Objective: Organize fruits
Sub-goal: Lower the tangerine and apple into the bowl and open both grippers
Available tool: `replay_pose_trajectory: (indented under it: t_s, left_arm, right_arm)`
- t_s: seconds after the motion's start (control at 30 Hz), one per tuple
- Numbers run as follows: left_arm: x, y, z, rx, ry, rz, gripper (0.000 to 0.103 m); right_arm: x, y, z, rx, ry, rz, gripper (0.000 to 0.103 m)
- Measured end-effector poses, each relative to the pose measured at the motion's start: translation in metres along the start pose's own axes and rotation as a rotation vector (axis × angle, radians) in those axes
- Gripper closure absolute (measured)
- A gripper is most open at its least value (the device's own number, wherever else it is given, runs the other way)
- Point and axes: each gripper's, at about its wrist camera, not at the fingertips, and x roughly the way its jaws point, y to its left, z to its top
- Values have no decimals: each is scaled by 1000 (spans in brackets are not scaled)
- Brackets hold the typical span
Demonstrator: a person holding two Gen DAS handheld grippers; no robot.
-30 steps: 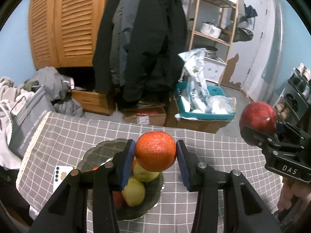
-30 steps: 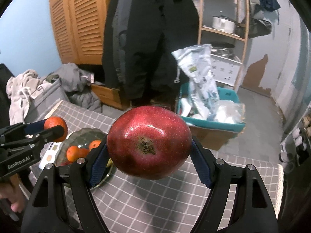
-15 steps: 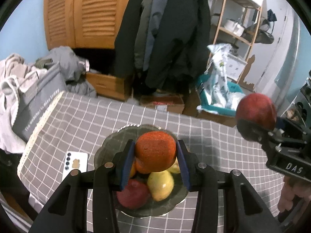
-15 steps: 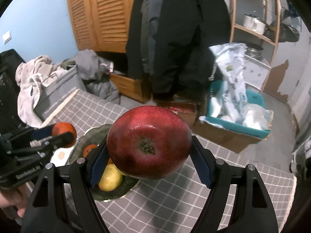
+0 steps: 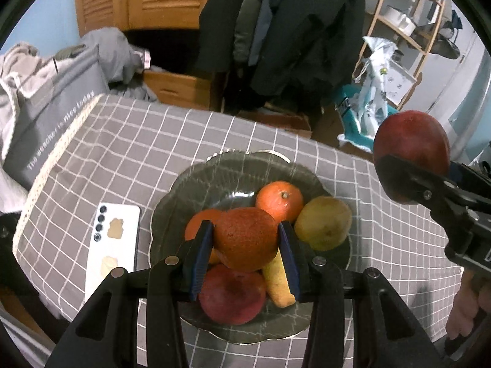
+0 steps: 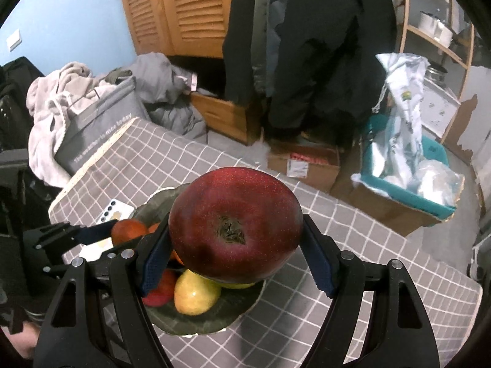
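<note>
Five fruits already lie in the plate (image 5: pixel 184 196); an orange (image 5: pixel 245 239) is clamped in the left gripper (image 5: pixel 245 256) and a red apple (image 6: pixel 236 230) in the right gripper (image 6: pixel 236 263), both not yet set down

Beyond the tongs, dark coats (image 6: pixel 310 36) are hung before a louvred wooden cupboard (image 6: pixel 172 9), with a wooden shelf (image 5: pixel 399 27) seen to the right.

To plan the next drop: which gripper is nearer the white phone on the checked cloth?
Left. The left gripper is beside the white phone; the right gripper is across the plate.
</note>
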Motion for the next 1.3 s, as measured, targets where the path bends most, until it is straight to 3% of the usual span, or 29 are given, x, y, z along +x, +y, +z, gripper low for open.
replay_pose_trajectory:
  t_s: [0.3,0.37,0.43,0.47,1.3]
  left_arm:
    - [20,2,-4,-19,52,-20,59]
    - [19,2,-3,-19,49,-24,53]
    - [18,1,-3,-15,43,-23,39]
    - [17,1,-3,-11,40,-16,38]
    - [-7,67,2,-155,-7,130,32]
  right_arm:
    - [19,0,-3,12,34,16,25]
    - [22,-1,-3,19,40,19,25]
    - [24,-3,-3,26,44,24,25]
    - [25,-4,-4,29,45,27,25]
    - [89,31,-3,14,147,126,25]
